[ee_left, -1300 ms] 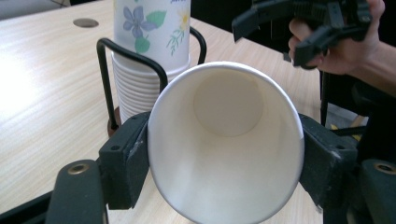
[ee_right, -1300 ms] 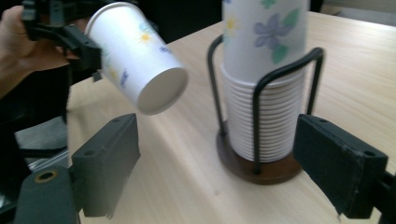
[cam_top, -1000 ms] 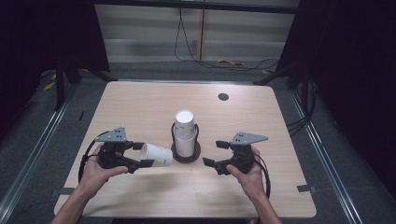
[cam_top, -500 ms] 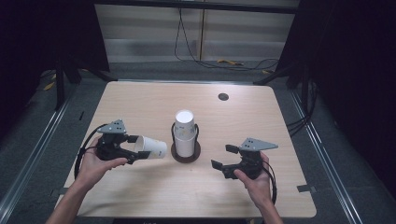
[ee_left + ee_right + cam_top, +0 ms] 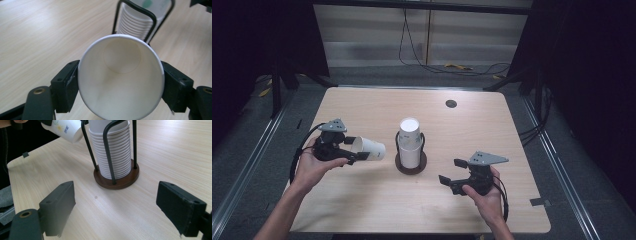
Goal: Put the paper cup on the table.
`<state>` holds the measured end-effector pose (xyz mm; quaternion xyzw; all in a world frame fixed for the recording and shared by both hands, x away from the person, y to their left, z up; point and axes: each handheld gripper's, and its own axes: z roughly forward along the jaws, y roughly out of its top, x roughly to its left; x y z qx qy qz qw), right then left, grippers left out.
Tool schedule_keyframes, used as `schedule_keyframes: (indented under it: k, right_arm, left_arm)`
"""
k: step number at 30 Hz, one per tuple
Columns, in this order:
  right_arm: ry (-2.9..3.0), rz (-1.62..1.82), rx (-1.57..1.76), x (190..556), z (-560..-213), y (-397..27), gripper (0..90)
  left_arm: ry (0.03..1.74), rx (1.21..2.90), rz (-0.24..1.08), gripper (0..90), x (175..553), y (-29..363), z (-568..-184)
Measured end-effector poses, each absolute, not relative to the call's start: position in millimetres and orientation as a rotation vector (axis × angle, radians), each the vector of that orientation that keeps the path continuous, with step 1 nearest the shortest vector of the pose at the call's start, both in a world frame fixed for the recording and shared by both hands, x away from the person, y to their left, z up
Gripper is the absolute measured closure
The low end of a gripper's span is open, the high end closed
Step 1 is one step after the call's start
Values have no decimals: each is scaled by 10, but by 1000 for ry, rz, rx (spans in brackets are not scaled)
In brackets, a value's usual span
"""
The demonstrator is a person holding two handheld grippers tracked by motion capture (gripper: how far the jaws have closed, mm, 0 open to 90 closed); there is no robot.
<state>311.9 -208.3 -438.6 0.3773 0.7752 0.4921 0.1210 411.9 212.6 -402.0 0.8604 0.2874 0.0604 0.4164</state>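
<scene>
On the left, the left gripper (image 5: 343,150) holds a single white paper cup (image 5: 369,149) on its side, jaws clamped on the cup near its rim, base pointing toward the middle of the table (image 5: 362,107). Over the last second this hand has drawn the cup leftward, so it now sits clear of the cup stack (image 5: 410,145) rather than just beside it; the cup looks freshly separated and ready to be set down somewhere. At centre, the remaining cups stand nested in a black wire holder (image 5: 109,152) on a round wooden base (image 5: 117,181). To the right, the right gripper (image 5: 452,174) has pulled back toward the near edge, jaws wide apart and holding nothing. Farther off, a small dark grommet (image 5: 451,103). Nothing blocks the bare tabletop around the cup.
</scene>
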Motion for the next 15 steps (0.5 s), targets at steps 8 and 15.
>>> schedule_keyframes:
  k: [8, 15]
  right_arm:
    - [2291, 1443, 1083, 3106, -4398, -2070, 157]
    - [2297, 1444, 1078, 3114, -4388, -2071, 163]
  left_arm:
    - [726, 2242, 212, 257, 4244, 2025, -3900]
    - [732, 2320, 193, 254, 4370, 1923, -3934]
